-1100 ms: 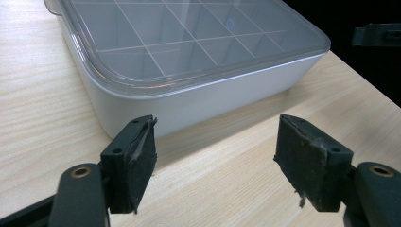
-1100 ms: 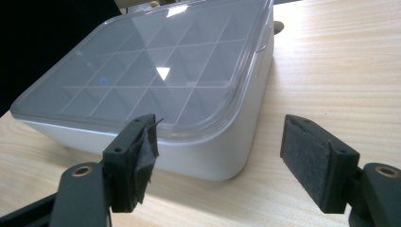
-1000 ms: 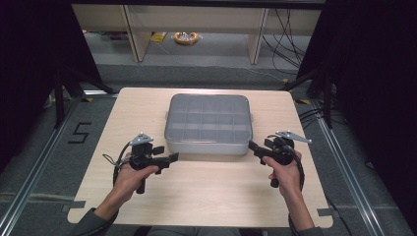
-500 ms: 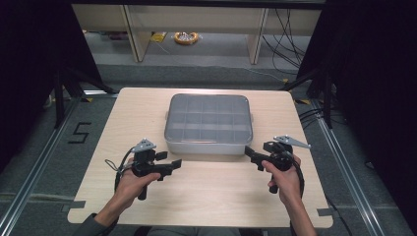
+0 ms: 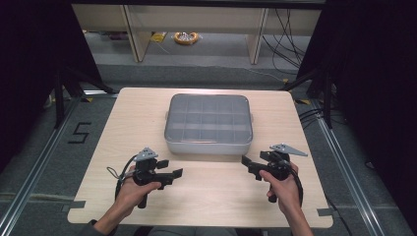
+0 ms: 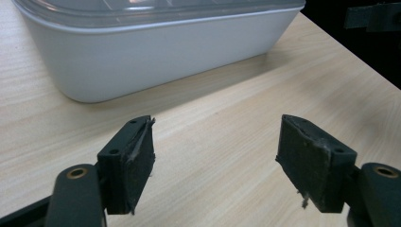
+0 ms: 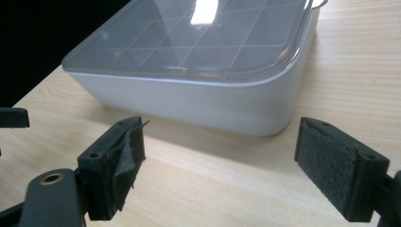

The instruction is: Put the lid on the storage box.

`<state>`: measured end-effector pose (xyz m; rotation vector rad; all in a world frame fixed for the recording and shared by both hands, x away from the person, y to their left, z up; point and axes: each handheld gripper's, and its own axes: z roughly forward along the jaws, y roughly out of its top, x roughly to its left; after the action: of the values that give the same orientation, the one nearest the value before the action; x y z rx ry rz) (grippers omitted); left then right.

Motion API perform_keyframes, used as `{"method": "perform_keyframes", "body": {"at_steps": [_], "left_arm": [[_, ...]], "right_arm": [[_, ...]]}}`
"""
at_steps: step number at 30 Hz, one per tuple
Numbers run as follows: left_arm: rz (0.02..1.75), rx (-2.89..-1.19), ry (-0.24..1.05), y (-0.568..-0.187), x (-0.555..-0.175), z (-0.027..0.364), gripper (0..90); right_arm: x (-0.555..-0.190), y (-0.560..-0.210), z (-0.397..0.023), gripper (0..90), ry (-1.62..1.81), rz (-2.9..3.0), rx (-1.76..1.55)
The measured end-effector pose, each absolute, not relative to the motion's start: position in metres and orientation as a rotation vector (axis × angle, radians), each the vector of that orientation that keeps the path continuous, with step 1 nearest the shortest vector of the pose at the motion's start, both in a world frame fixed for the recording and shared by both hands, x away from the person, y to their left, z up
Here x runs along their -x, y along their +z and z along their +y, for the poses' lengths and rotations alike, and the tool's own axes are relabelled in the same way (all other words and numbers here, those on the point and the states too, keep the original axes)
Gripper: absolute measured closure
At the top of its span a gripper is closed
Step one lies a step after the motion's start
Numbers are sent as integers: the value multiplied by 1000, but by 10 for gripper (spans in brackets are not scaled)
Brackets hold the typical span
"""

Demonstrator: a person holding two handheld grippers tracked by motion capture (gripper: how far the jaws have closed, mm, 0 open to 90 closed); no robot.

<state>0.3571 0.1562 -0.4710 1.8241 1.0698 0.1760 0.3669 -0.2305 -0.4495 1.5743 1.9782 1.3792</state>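
Observation:
A white box with a clear lid [image 5: 209, 123] over a grid of compartments stands shut in the middle of the wooden table [image 5: 123, 128]. My left gripper [image 5: 169, 168] is held in front of the box's near-left corner, open and pointing right, with nothing between its jaws. My right gripper [image 5: 249, 166] is held in front of the near-right corner, open and pointing left, also holding nothing. The left gripper view has the left gripper [image 6: 215, 142] just short of the box's side wall [image 6: 142, 56]. The right gripper view has the right gripper [image 7: 220, 142] facing the box's rounded corner [image 7: 265, 109].
A strip of bare tabletop [image 5: 211, 191] lies between the two grippers and the near edge. The table's right edge [image 6: 359, 61] drops to dark floor. Behind the table are shelf legs [image 5: 258, 39], cables and a yellow object [image 5: 186, 37] on the floor.
Both grippers have drawn back from the box toward the near edge of the table. The left one has also shifted slightly right. The box has not moved.

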Motion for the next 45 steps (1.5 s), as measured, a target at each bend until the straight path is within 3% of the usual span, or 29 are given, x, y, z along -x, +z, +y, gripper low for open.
{"method": "perform_keyframes", "body": {"at_steps": [20,28,45], "left_arm": [[1004,-1859,185,-476,-326,157,267],[983,-1869,158,-482,-314,159,204],[974,-1884,127,-493,-293,158,176]], "right_arm": [[-337,-465,-223,184,1374,2075,-1558],[-324,-472,-222,184,1349,2111,-1442],[-295,-481,-220,184,1319,2183,-1441]]}}
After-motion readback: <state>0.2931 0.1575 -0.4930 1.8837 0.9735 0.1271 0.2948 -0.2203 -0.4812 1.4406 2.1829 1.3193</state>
